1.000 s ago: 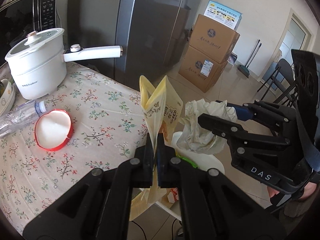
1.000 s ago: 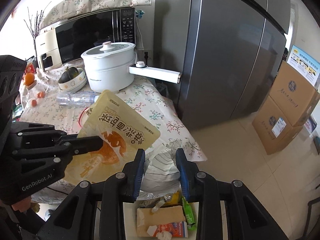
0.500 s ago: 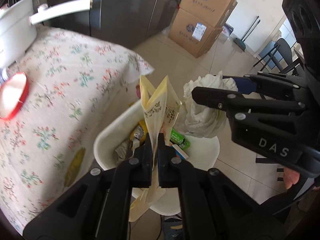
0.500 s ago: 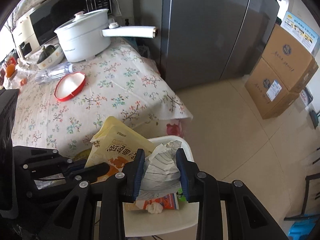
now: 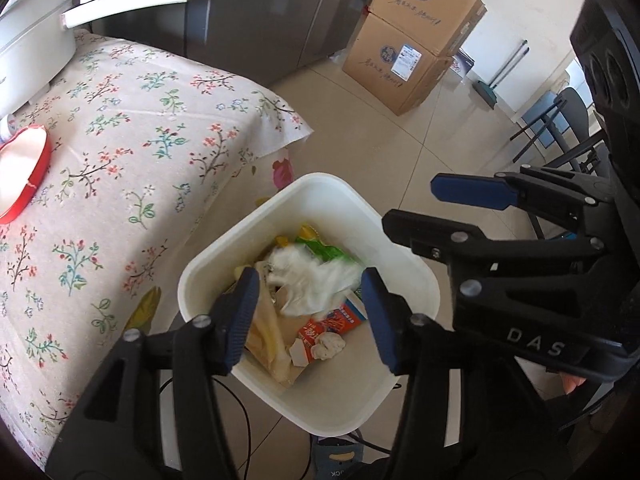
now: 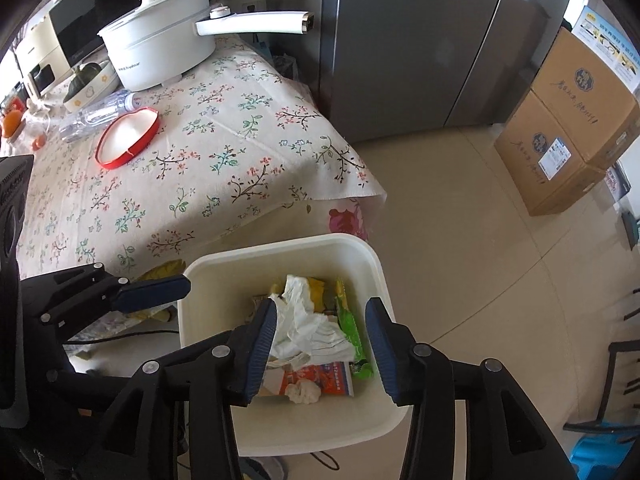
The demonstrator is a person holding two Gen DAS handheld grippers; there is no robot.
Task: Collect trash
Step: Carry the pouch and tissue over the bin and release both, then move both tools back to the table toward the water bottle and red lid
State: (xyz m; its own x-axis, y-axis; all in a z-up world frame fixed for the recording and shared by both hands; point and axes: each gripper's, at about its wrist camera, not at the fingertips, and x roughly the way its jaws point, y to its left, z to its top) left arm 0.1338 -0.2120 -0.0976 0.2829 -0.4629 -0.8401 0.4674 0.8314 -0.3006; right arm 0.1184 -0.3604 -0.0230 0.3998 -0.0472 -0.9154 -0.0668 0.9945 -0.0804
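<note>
The bench (image 6: pixel 192 168), under its floral cloth, carries a white pot (image 6: pixel 160 52) at its far edge, a clear bottle (image 6: pixel 100 112) and a red-rimmed lid (image 6: pixel 128 136) nearer the middle. Just off its near corner, on the floor, stands the white bin (image 6: pixel 376 276).

Half a second ago each tool was clamped on trash above that bin: the left on a yellow pouch, the right on a wad of crumpled paper. Now both have let go. The left gripper (image 5: pixel 308 312) hangs over the bin with its fingers wide apart and nothing between them; the right gripper (image 6: pixel 320 348) does the same beside it.

The paper (image 6: pixel 308 332) is inside the bin, blurred in the left view as if not yet settled, lying on a green wrapper (image 6: pixel 348 328) and a red carton (image 6: pixel 324 376). The pouch (image 5: pixel 268 336) leans against the bin's wall on the bench side.

So this pair of items counts as collected. What is left looks like the bottle and the lid on the bench, if those are trash, so the likely next move is back toward them.
</note>
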